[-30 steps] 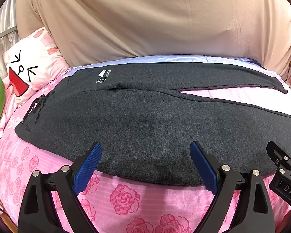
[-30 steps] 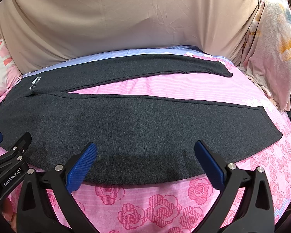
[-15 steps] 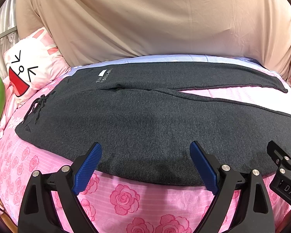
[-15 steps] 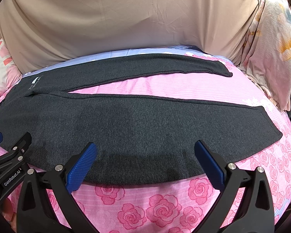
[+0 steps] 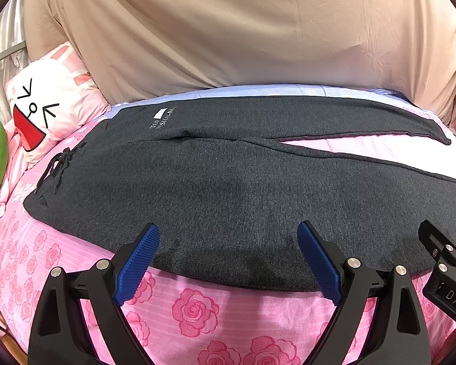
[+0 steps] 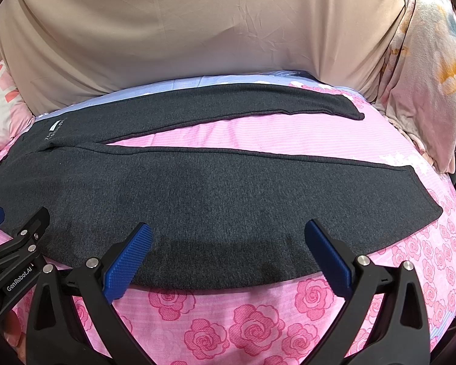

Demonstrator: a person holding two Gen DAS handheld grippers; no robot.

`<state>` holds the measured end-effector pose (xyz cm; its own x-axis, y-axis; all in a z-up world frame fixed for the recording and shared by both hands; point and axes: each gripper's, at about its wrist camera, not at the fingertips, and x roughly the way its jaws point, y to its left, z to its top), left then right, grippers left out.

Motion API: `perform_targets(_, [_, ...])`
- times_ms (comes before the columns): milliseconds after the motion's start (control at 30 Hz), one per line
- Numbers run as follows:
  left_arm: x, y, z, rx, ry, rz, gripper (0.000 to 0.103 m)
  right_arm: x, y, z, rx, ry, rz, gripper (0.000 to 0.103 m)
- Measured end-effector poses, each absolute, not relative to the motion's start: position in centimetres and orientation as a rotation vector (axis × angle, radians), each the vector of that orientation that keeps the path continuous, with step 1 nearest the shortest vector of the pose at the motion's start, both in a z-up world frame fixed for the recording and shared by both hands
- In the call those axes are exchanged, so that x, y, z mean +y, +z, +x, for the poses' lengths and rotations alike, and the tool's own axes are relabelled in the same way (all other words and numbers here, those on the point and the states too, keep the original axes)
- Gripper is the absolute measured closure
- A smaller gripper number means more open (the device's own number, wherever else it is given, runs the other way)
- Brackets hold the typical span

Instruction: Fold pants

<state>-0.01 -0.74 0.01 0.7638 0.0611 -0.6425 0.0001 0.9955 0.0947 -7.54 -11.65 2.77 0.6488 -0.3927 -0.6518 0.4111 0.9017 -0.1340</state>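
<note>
Nothing has moved since before. The dark grey soft pants [image 5: 228, 188] lie flat on the pink rose bedsheet [image 5: 194, 310]. The left claw [image 5: 228, 261] and the right claw [image 6: 228, 258] both stay wide apart at 6 o'clock, holding nothing.

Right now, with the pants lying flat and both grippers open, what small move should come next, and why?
Probably lower both grippers onto the near edge of the pants and close. The left gripper and right gripper hang open just before that edge, holding nothing, and the two legs lie spread apart on the pink sheet, not yet folded together.
</note>
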Motion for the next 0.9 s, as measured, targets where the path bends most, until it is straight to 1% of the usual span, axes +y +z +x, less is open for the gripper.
perform_targets(567, [-0.7, -0.1, 0.0, 0.702, 0.034, 0.092, 0.013, -11.8, 2.4, -7.7, 0.744, -0.449, 0.034, 0.005])
perform_targets(700, [-0.3, -0.2, -0.1, 0.702, 0.032, 0.074, 0.011, -12.6, 2.0, -7.7, 0.766, -0.370, 0.103, 0.005])
perform_targets(833, [0.7, 0.0, -0.4, 0.707, 0.006, 0.015, 0.011, -14.4, 2.6, -8.6, 0.731, -0.241, 0.191, 0.005])
perform_targets(900, [1.2, 0.1, -0.8, 0.713, -0.021, -0.009, 0.011, -15.9, 3.4, -9.0, 0.706, -0.260, 0.148, 0.005])
